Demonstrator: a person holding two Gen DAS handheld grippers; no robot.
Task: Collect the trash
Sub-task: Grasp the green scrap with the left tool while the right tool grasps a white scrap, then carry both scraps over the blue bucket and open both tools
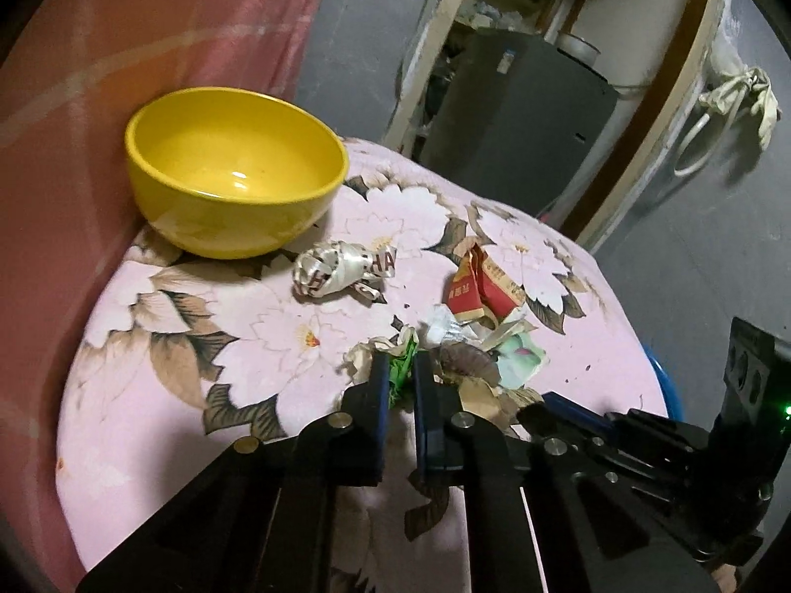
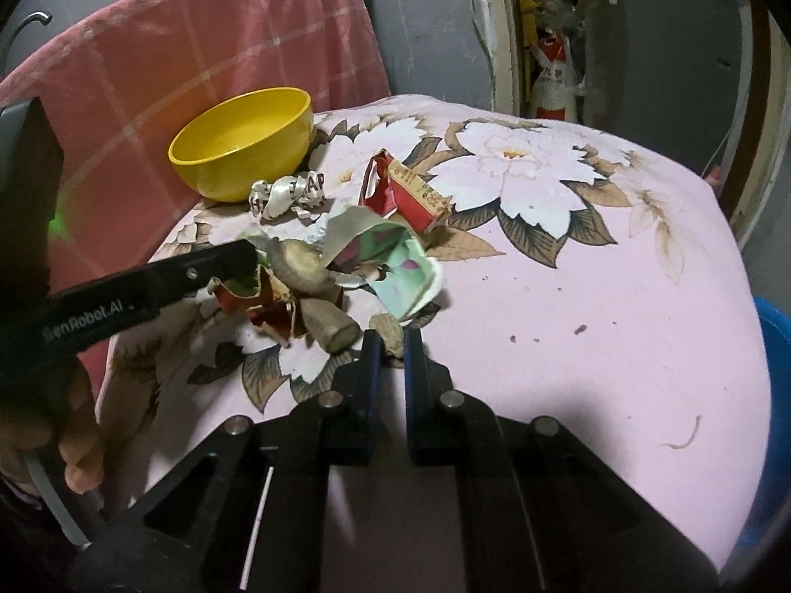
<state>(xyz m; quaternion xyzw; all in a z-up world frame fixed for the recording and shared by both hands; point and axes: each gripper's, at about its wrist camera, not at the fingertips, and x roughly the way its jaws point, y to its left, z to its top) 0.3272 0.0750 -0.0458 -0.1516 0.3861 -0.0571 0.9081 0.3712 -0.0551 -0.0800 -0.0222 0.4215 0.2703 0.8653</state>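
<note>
The surface (image 2: 593, 296) wears a pink cloth printed with large white flowers, and the trash sits in a loose heap near its middle. The left claw (image 1: 399, 370) has its 2 fingers drawn close, pinching a crumpled green wrapper (image 1: 401, 365) at the near edge of the heap. In the right wrist view that claw enters from 9 o'clock as a black bar, its tip buried in the pile beside a brownish root piece (image 2: 301, 264).

The right claw (image 2: 390, 341) is pressed nearly together on a small tan scrap (image 2: 388, 331) at the 6 o'clock edge of the heap; the scrap shows between the fingertips, though how firmly it is pinched is hard to tell. A cut stub (image 2: 333, 328) lies just left of it.

Toward 12 o'clock of the heap lies a crushed red cigarette pack (image 2: 415, 195), with a pale green printed paper (image 2: 410, 276) between it and the claws. A knotted white ribbon with brown letters (image 2: 286, 195) rests at 11 o'clock, just beside an empty yellow bowl (image 2: 242, 148). A red checked cloth (image 2: 197, 49) hangs behind the bowl. A person's hand (image 2: 74, 435) grips the left tool at 8 o'clock.
</note>
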